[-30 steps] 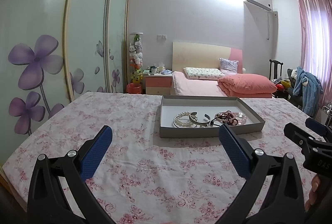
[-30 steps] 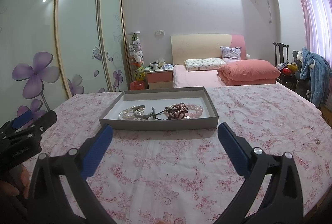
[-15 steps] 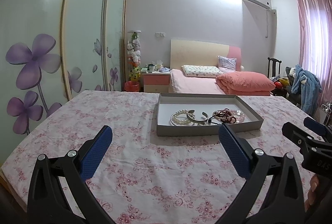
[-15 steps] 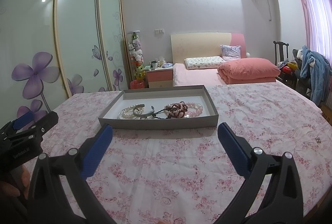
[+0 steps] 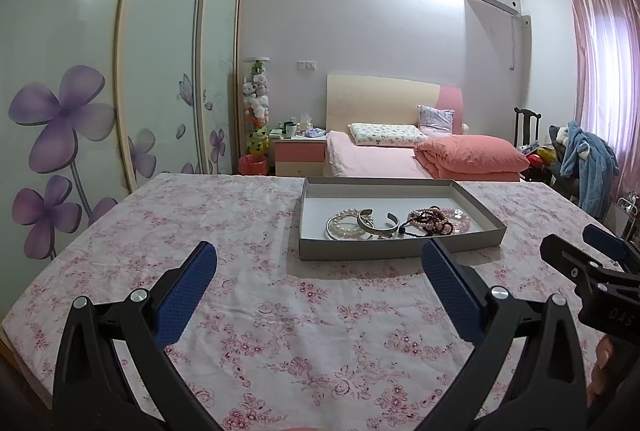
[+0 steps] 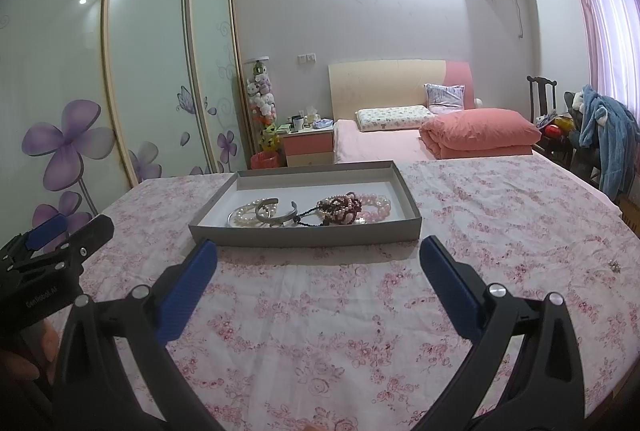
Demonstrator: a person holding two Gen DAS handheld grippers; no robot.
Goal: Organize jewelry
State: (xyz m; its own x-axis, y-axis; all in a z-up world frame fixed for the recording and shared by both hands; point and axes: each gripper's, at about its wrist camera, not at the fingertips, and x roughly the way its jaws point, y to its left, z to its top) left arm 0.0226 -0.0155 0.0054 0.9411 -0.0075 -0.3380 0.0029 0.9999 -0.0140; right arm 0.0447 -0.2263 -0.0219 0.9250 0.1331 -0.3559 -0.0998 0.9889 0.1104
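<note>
A shallow grey tray [image 5: 400, 251] sits on the flowered tablecloth. It holds a pearl bracelet [image 5: 346, 227], a silver cuff [image 5: 378, 225], a dark bead string [image 5: 430, 221] and a pink bead bracelet [image 5: 456, 217]. My left gripper [image 5: 319, 251] hangs open just short of the tray's front wall, holding nothing. The right wrist view shows the same tray [image 6: 304, 237], its pearls [image 6: 244, 213], cuff [image 6: 276, 217], dark beads [image 6: 338, 207] and pink beads [image 6: 376, 205]. My right gripper [image 6: 318, 247] is likewise open and empty before it.
A small shiny piece [image 6: 614, 265] lies alone on the cloth at the far right. Each gripper shows in the other's view: the right one [image 5: 592, 259], the left one [image 6: 60, 235]. A bed [image 5: 400, 159] and a wardrobe [image 5: 120, 71] stand beyond the table.
The left wrist view has drifted slightly, so the tray sits a little further left in it. Both grippers stay open, and nothing in the tray has moved.
</note>
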